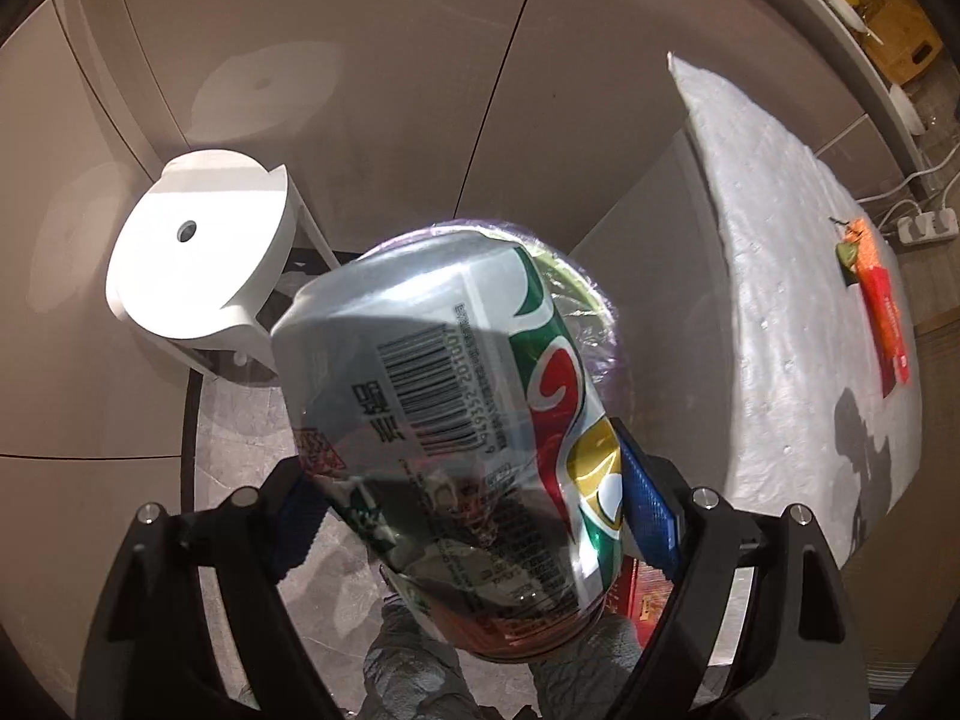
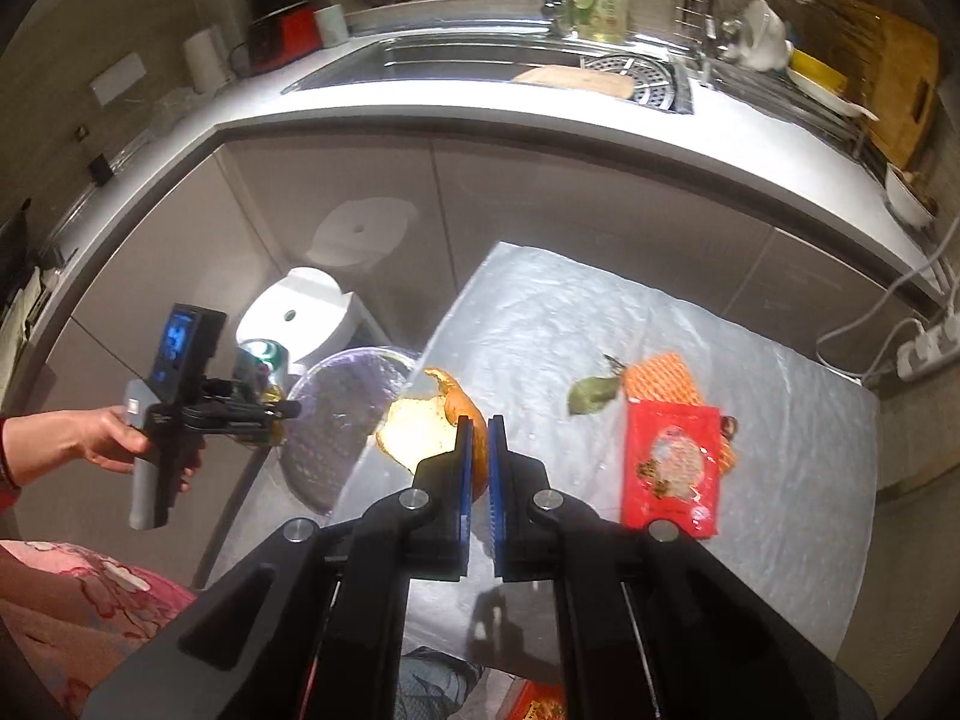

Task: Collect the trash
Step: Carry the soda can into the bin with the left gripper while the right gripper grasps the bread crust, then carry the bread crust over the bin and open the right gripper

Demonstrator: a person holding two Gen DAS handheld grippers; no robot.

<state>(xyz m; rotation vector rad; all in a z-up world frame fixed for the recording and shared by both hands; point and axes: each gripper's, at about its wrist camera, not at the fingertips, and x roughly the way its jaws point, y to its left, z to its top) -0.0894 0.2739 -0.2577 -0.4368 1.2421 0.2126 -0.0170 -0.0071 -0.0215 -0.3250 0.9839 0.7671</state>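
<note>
My left gripper point(image 1: 474, 516) is shut on a silver and green drink can point(image 1: 444, 420) and holds it above the bin lined with a clear purple bag point(image 1: 591, 300). In the right wrist view the can point(image 2: 262, 360) and the left gripper point(image 2: 264, 411) show at the left, beside the bin point(image 2: 342, 420). My right gripper point(image 2: 479, 468) is shut on an orange peel point(image 2: 456, 420) above the left edge of the white-covered table point(image 2: 780, 480). A red snack packet point(image 2: 671, 468), an orange net wrapper point(image 2: 660, 381) and a dry leaf point(image 2: 591, 396) lie on the table.
A white round stool point(image 1: 198, 252) stands by the beige cabinets point(image 1: 390, 90). The kitchen counter with a sink point(image 2: 480, 66) runs behind the table. A power strip point(image 2: 930, 348) with cables lies at the right. A red item point(image 2: 540, 708) lies on the floor below.
</note>
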